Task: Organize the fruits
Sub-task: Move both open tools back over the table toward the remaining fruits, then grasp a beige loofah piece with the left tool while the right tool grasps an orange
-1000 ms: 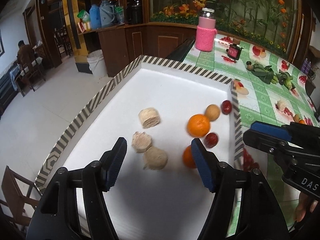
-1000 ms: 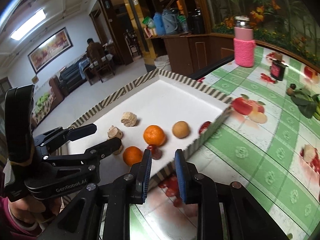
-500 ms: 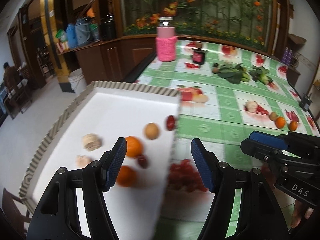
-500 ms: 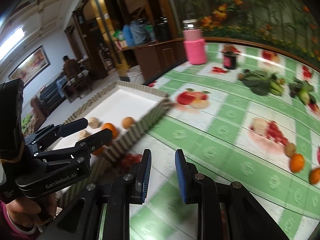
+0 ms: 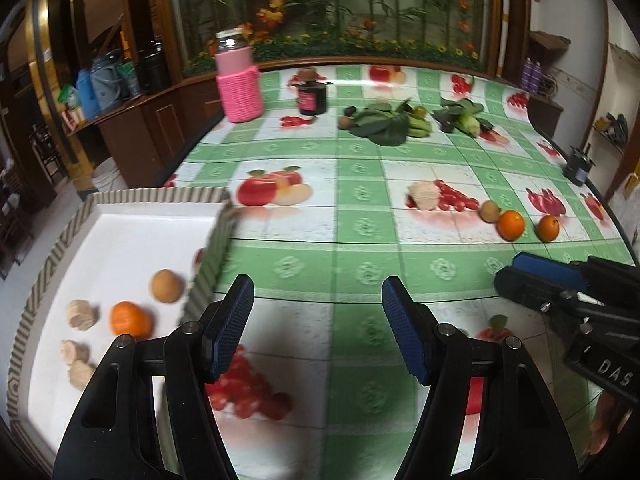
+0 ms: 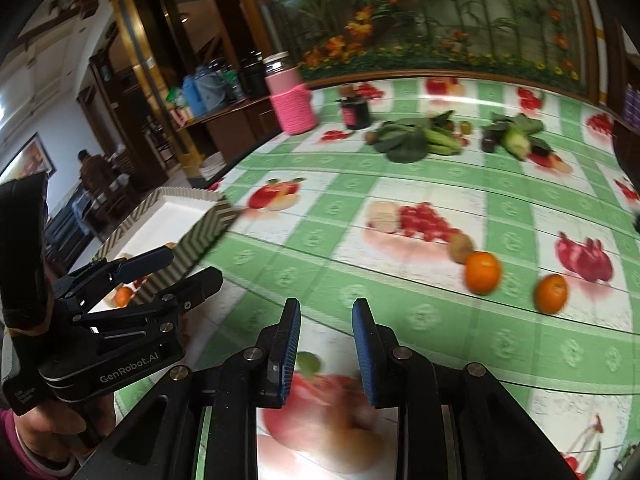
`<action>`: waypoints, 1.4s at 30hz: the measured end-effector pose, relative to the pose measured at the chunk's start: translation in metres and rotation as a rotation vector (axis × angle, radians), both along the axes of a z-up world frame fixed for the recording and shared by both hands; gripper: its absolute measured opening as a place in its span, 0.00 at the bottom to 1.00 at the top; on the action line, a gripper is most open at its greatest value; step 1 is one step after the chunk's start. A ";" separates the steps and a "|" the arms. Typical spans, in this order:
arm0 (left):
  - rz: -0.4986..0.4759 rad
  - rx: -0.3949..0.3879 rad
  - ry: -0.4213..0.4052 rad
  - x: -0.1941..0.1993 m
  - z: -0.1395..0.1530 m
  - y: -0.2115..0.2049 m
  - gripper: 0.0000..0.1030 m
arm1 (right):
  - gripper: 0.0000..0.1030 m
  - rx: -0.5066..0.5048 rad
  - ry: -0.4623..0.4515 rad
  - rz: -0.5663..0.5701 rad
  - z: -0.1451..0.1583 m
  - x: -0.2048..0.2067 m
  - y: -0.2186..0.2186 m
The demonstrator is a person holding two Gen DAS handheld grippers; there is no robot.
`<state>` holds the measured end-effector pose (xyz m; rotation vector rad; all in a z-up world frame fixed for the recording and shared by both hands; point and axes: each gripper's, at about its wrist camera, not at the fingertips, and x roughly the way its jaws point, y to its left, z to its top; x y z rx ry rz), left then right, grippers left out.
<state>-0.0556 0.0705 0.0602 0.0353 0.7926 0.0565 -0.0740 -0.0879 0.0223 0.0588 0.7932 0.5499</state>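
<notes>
Oranges (image 6: 482,273) round, bright, loose on tablecloth (image 6: 400,312)

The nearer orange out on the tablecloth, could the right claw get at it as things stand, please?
Probably yes. The right claw is empty, its jaws opening, and only bare tablecloth lies between it and the orange. The brown fruit touching its far side may crowd the grasp.

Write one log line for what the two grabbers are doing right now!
left gripper: open, empty | right gripper: opening, empty | tray: holds fruit | two oranges loose on table
</notes>
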 end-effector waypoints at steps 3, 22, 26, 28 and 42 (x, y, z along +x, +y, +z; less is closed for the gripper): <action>-0.016 -0.001 0.006 0.005 -0.002 -0.009 0.65 | 0.27 0.008 0.012 -0.038 -0.002 0.003 -0.022; -0.069 -0.065 0.090 0.055 -0.019 -0.035 0.65 | 0.32 -0.105 0.075 -0.116 -0.027 0.055 -0.069; -0.079 -0.090 0.102 0.067 -0.020 -0.039 0.65 | 0.32 -0.170 0.072 -0.101 -0.032 0.076 -0.059; -0.081 -0.098 0.111 0.076 -0.022 -0.042 0.65 | 0.33 -0.170 0.081 -0.095 -0.036 0.084 -0.060; -0.104 -0.124 0.143 0.141 -0.029 -0.066 0.65 | 0.32 -0.067 0.076 -0.056 -0.042 0.091 -0.066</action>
